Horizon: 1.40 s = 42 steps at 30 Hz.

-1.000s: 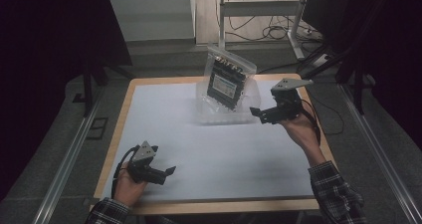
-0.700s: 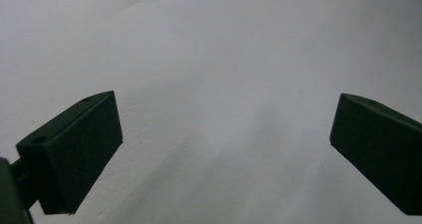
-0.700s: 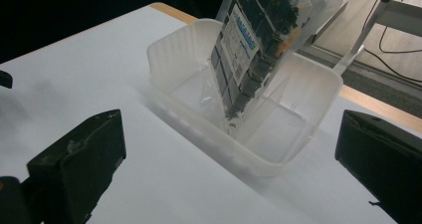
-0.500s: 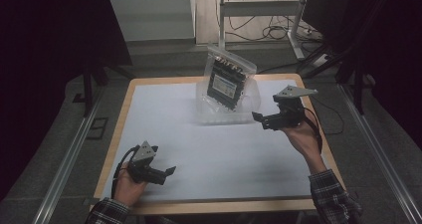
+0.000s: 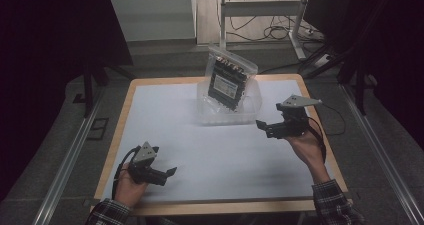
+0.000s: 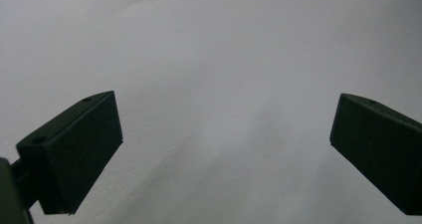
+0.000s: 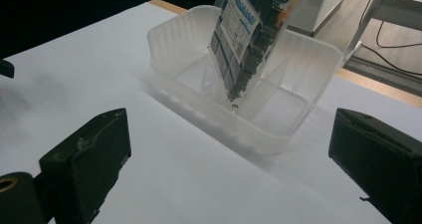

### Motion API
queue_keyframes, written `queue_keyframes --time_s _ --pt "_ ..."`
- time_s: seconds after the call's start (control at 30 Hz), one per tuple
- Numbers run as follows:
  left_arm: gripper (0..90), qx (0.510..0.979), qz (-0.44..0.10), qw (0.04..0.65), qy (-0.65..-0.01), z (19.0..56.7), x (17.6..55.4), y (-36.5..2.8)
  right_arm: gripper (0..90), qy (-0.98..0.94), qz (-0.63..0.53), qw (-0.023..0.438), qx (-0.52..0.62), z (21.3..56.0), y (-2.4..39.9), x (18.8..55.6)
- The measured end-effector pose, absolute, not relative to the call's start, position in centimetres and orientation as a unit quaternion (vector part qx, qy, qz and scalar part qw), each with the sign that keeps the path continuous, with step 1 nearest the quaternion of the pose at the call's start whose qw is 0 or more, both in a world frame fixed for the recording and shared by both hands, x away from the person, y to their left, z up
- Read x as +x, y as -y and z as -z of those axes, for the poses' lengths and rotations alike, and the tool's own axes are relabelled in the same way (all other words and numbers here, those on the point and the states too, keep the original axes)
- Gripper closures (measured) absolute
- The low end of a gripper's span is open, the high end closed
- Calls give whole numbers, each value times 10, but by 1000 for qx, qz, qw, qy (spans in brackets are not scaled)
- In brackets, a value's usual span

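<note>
A clear plastic tub (image 5: 218, 117) stands at the back middle of the white table. A clear bag holding a dark circuit board with a pale label (image 5: 229, 80) leans upright in it, its top above the rim. My right gripper (image 5: 260, 127) is held above the table just right of the tub, open and empty, jaws pointing left. In the right gripper view the tub (image 7: 278, 134) and the bag (image 7: 244, 40) lie ahead of the open right gripper (image 7: 229, 154). My left gripper (image 5: 173, 172) rests near the front left, open; the left gripper (image 6: 224, 149) has bare white surface between its jaws.
The white sheet (image 5: 210, 150) covers the wooden tabletop (image 5: 127, 97). Metal rails (image 5: 70, 155) run along both sides of the table. Behind it are a stand's legs and cables on the floor (image 5: 280, 32).
My right gripper has drawn back a little toward the front and right, away from the tub, and sunk slightly. The left gripper, tub and bag have not moved.
</note>
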<state>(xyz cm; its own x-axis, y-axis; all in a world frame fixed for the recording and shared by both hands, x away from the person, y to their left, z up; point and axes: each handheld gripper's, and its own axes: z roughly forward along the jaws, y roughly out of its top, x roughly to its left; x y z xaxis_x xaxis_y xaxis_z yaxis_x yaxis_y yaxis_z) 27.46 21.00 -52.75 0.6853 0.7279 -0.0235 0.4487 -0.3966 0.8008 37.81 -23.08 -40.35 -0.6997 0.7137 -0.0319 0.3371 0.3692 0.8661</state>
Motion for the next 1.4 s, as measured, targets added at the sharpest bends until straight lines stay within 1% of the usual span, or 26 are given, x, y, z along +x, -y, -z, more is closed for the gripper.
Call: queue_keyframes --time_s 0.57,0.97,1.4 --pt "0 819 -168 416 -359 527 274 -210 21 -806 -451 216 317 417 236 355" --pt "0 819 -168 416 -359 527 274 -210 11 -813 -446 206 312 432 235 343" --pt "0 820 -169 414 -358 527 274 -209 9 -814 -444 200 316 452 244 328"
